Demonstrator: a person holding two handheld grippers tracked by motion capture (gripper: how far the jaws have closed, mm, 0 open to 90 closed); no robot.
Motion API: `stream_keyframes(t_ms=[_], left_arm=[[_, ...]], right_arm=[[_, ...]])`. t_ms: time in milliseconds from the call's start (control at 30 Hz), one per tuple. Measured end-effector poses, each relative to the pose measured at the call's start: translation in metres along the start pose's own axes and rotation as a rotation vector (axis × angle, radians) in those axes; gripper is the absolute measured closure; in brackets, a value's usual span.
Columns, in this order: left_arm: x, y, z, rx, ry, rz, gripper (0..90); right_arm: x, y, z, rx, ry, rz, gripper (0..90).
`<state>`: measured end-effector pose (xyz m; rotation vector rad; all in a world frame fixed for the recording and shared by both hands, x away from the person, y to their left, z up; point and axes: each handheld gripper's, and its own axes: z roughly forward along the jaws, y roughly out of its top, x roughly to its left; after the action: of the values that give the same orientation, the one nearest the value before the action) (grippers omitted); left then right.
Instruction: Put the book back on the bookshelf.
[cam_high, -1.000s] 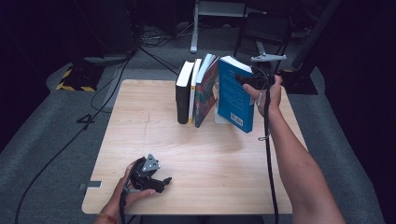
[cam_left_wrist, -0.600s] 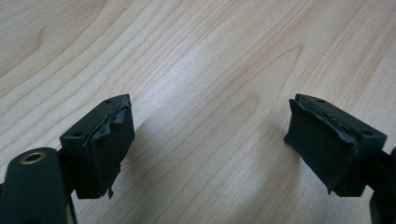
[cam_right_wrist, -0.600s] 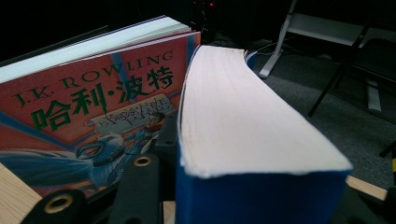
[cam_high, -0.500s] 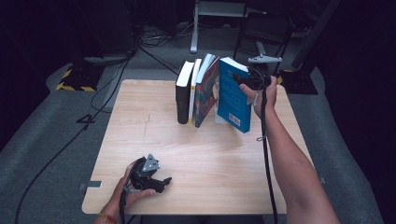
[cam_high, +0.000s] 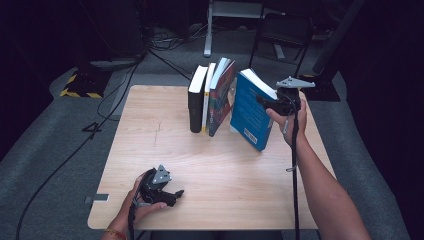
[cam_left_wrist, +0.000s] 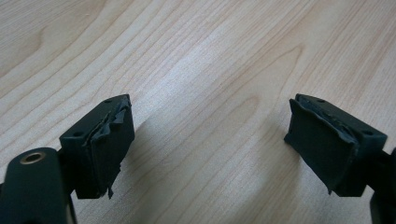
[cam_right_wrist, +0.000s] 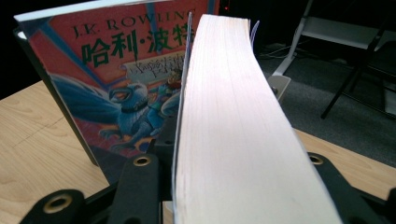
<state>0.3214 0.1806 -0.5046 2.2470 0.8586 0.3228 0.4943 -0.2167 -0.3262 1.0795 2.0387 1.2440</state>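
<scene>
Two bare forearms, each hand carrying a black two-jaw tool with a trailing cable.

The left tool (cam_high: 159, 189) is black, topped by a grey three-cornered plate; its pads (cam_left_wrist: 109, 140) are worn, torn black rubber, with a brass-ringed hole in the arm at 8 o'clock. A thin band circles the left wrist. The right tool (cam_high: 280, 103) bears the same grey plate, and a black cable hangs along the forearm; its arms show brass-ringed holes.

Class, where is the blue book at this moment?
In the high view the blue book tilts at the table's far right, clamped in the right tool, just right of the three standing books.
</scene>
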Motion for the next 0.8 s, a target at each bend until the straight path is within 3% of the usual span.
stream_keyframes(t_ms=[333,567,800], left_arm=[[0.0,0.0,0.0,0.0,0.0,-0.001,14.8],[0.0,0.0,0.0,0.0,0.0,-0.001,14.8],[0.0,0.0,0.0,0.0,0.0,-0.001,14.8]], right_arm=[[0.001,-0.013,-0.018,0.038,0.014,-0.019,59.6],[-0.007,-0.006,-0.023,0.12,0.061,-0.032,57.3],[-0.017,0.007,-0.008,0.226,0.111,-0.042,55.9]])
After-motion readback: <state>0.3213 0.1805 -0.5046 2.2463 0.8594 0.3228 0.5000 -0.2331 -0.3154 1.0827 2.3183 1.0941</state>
